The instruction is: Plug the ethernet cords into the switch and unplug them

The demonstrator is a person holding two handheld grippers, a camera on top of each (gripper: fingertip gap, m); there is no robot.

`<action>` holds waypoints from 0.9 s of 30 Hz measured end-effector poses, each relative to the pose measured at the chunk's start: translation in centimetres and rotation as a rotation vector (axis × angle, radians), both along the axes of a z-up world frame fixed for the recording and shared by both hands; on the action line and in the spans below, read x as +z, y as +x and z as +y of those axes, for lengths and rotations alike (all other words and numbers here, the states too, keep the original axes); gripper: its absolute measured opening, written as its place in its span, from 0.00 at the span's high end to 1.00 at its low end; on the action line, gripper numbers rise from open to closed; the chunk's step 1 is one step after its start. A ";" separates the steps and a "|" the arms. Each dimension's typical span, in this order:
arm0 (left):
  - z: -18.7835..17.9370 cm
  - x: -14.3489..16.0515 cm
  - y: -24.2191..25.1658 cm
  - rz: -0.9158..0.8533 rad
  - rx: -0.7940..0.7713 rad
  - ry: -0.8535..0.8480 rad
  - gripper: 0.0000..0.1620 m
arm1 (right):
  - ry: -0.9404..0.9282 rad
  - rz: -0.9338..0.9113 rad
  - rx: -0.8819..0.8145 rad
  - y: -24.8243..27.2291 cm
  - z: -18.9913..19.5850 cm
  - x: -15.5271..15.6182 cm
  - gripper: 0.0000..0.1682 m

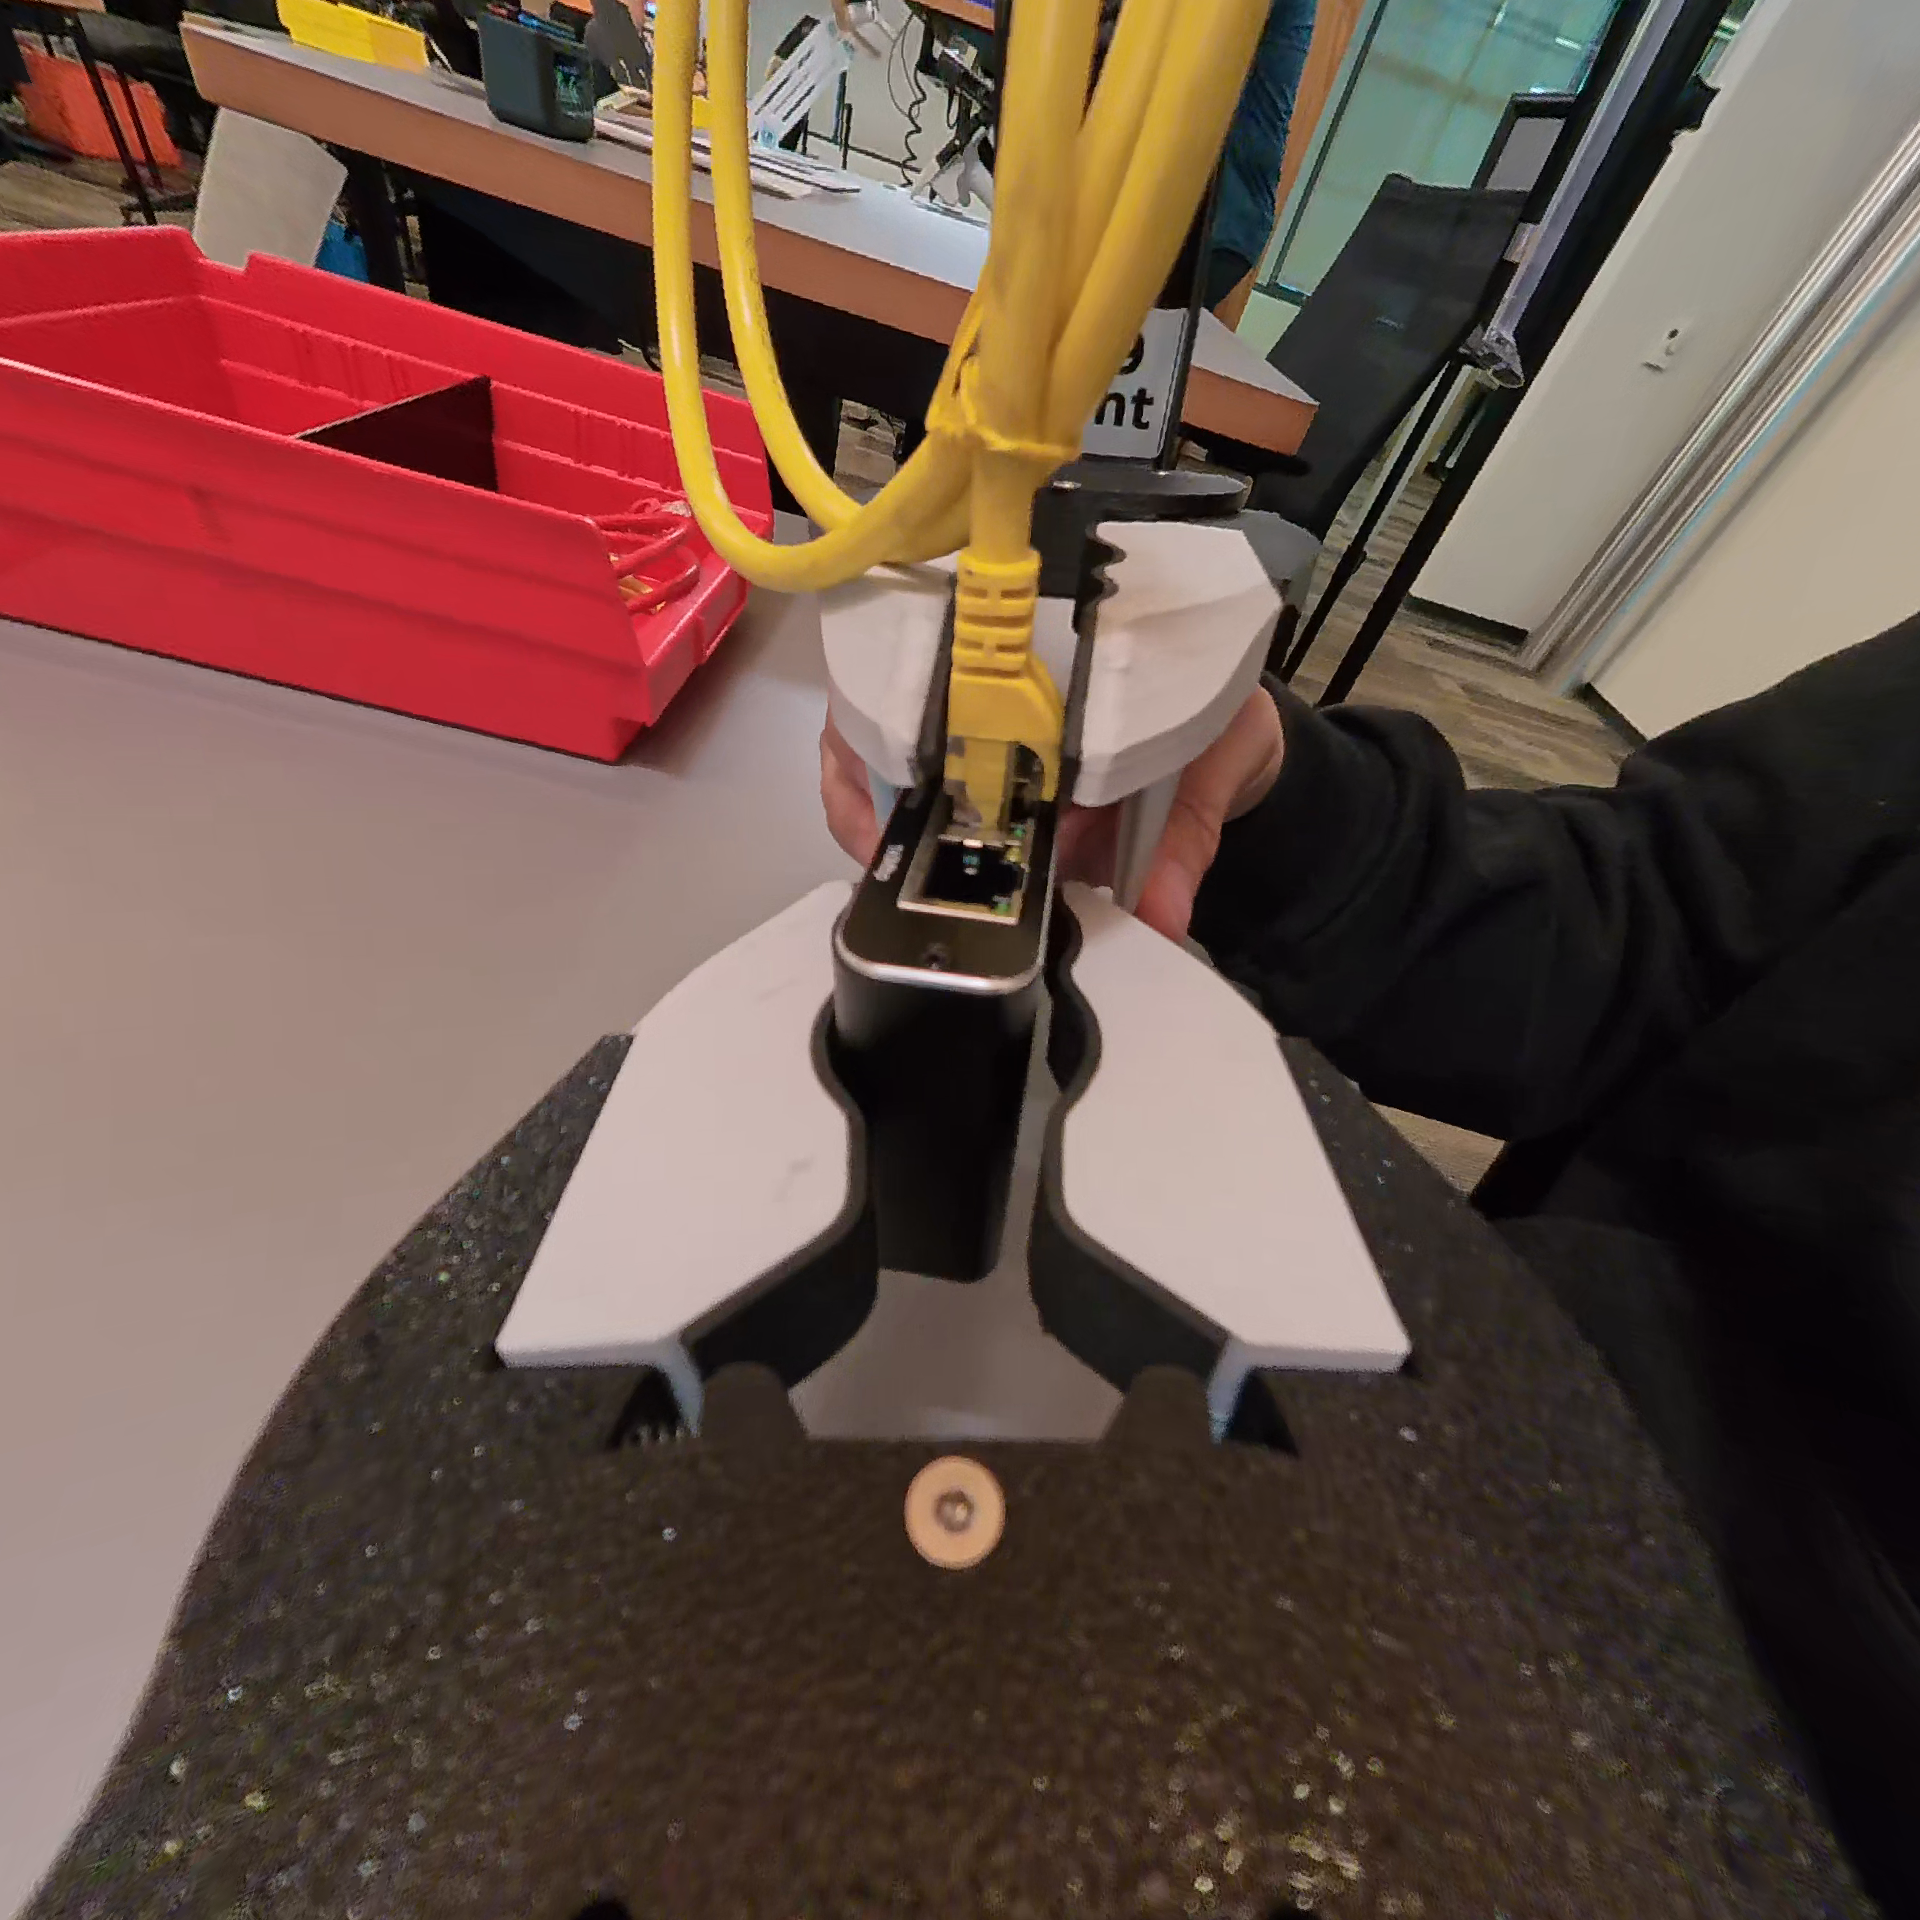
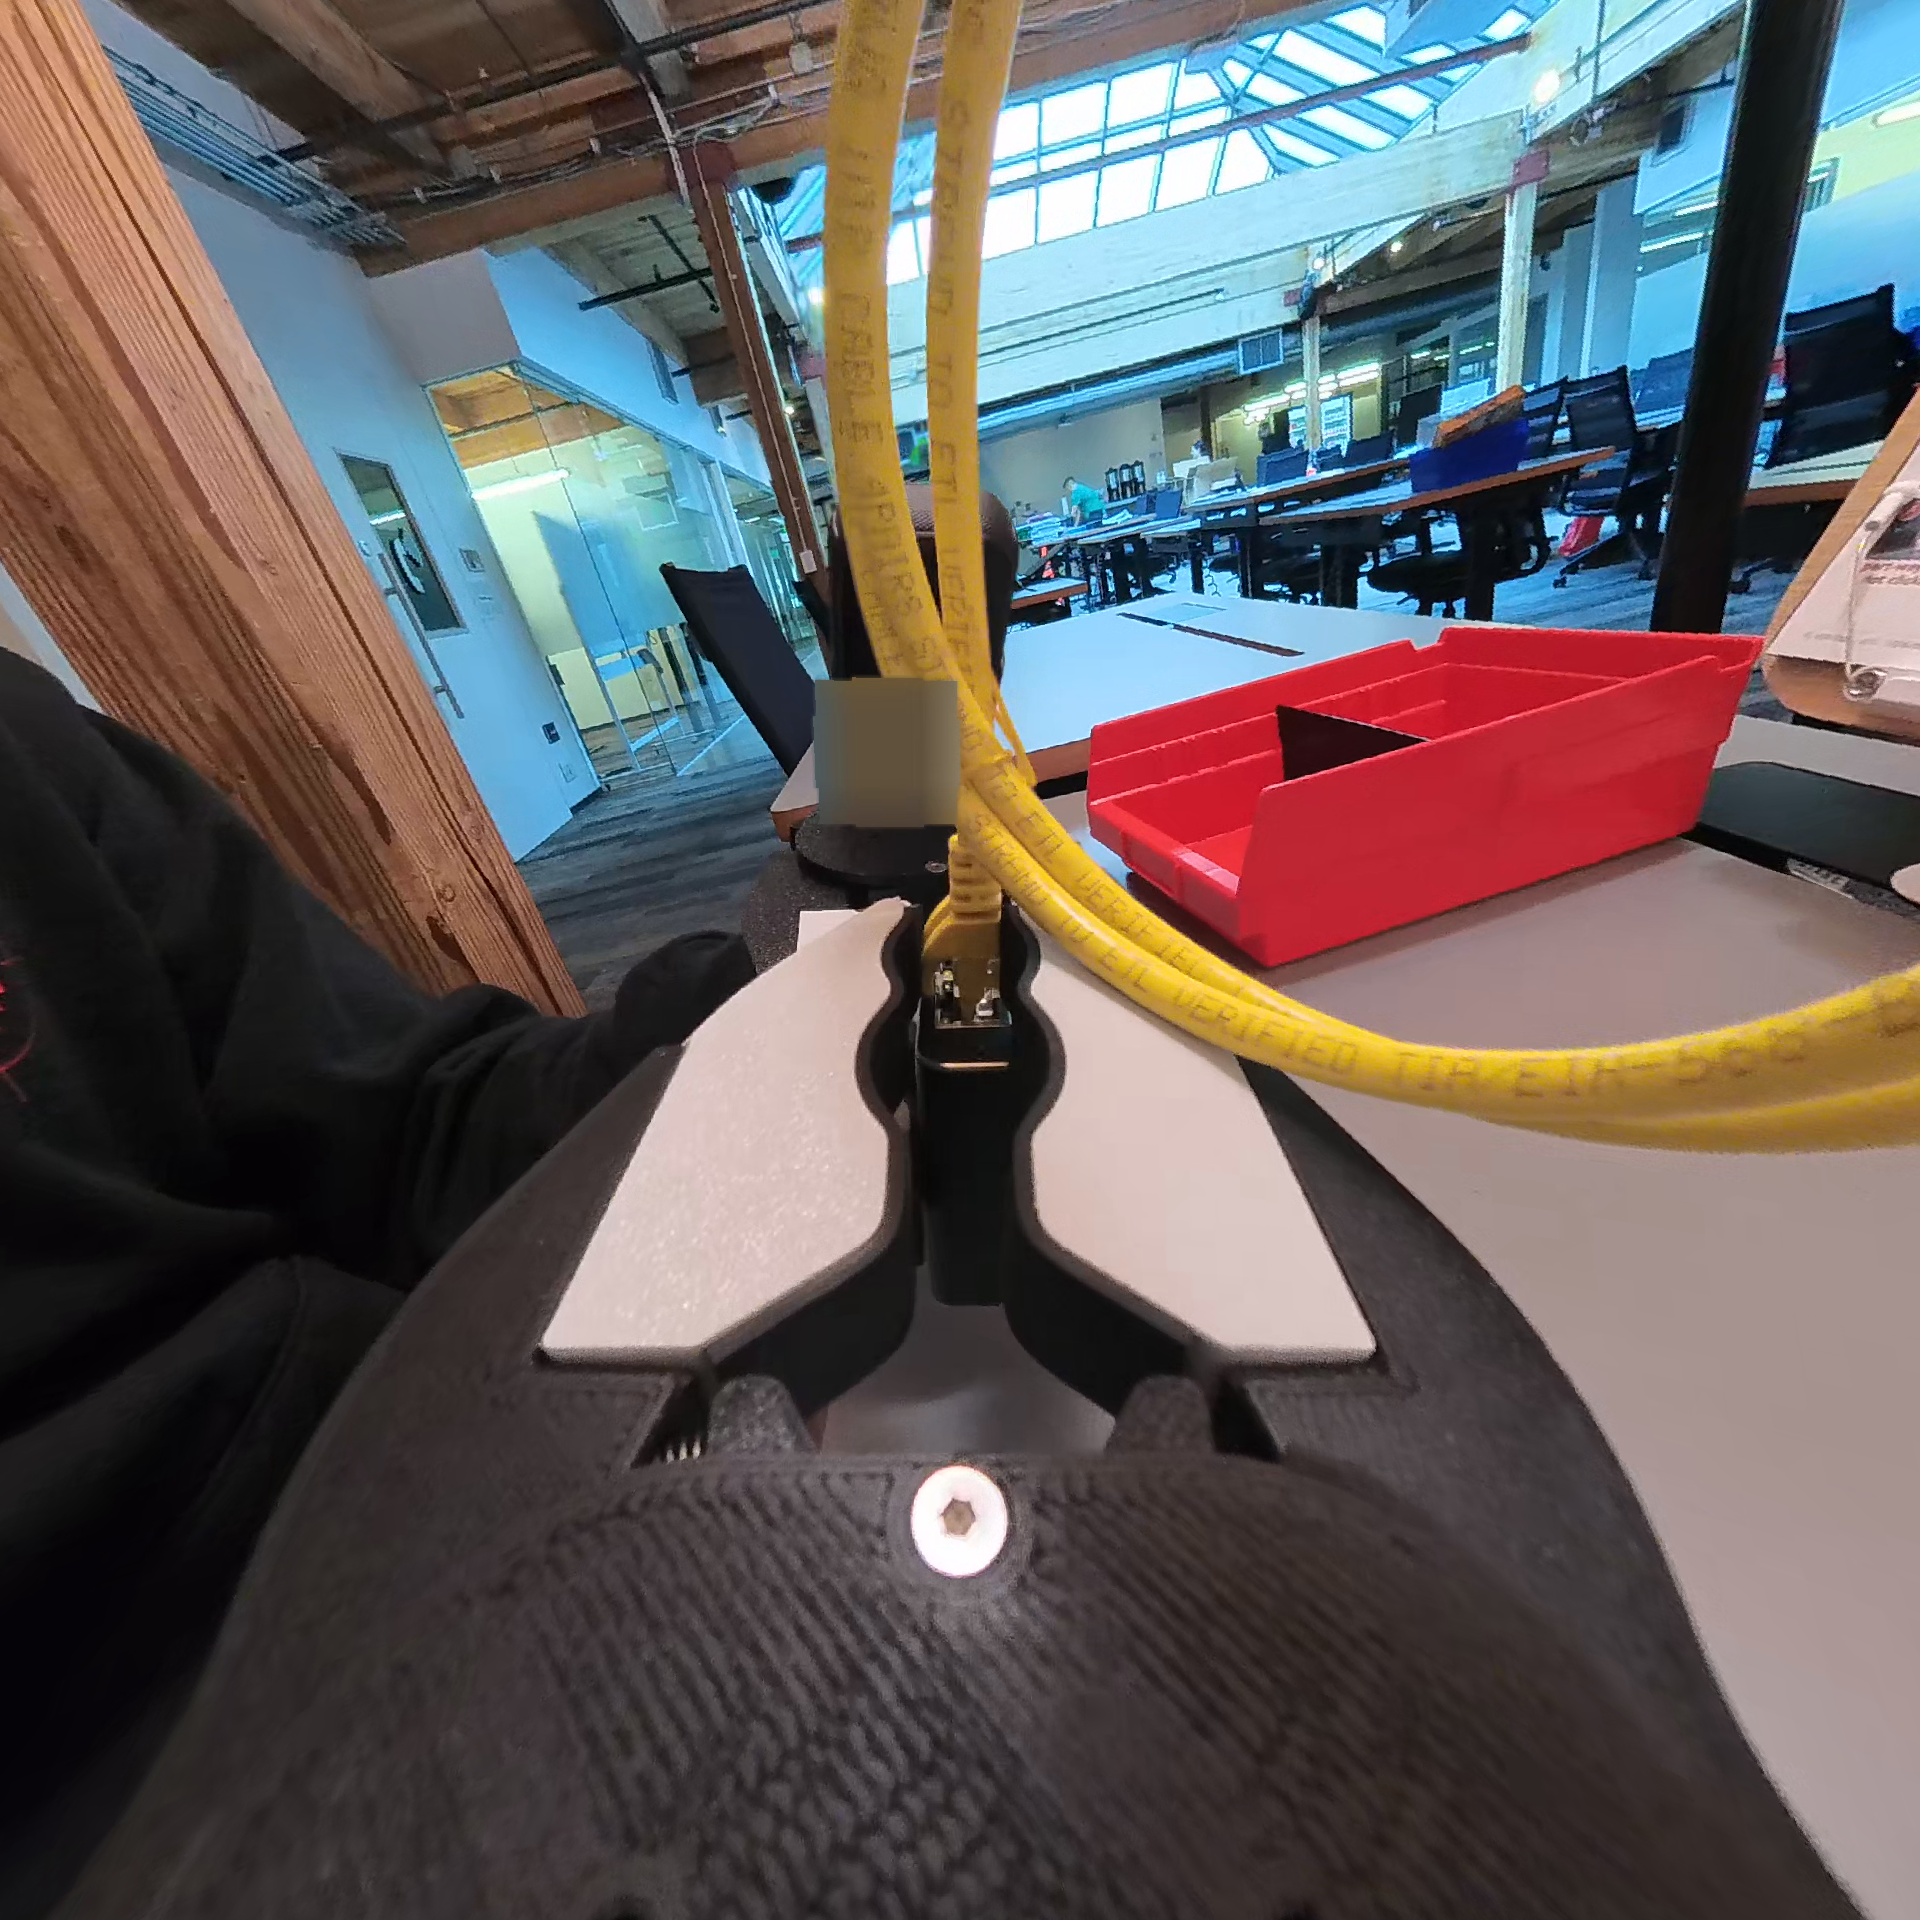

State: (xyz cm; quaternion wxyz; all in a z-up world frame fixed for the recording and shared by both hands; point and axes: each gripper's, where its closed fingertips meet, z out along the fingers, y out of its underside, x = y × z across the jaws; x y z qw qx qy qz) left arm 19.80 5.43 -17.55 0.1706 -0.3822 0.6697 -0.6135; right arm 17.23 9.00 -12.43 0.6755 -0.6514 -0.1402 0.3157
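Both grippers clamped on one switch, yellow cord plugged in.

Left gripper shut on the black switch; right gripper grips its far end. Yellow cord sits in the farther port. Red bin beyond, left, on the table.

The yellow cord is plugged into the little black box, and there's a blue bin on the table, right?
Almost. The yellow cord is plugged into the black box, but the bin on the table is red, not blue. Both wrist views show it.
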 end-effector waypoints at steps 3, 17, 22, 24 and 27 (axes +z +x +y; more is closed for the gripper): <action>0.0 -0.1 0.0 0.013 -0.002 -0.013 0.80 | -0.002 0.001 -0.002 0.1 0.0 -0.1 0.91; 0.2 -1.1 -0.1 0.030 -0.017 0.037 0.83 | -0.023 0.009 0.012 0.2 0.1 -0.6 0.91; 0.1 -1.2 -0.2 0.043 -0.032 0.025 0.83 | -0.026 0.015 0.019 0.2 0.1 -0.7 0.91; 0.0 -1.1 -0.3 0.040 -0.041 0.013 0.83 | -0.029 0.023 0.026 0.1 0.0 -0.7 0.91; -0.1 -1.0 -0.3 0.040 -0.047 -0.014 0.83 | -0.029 0.044 0.027 0.2 0.1 -0.7 0.91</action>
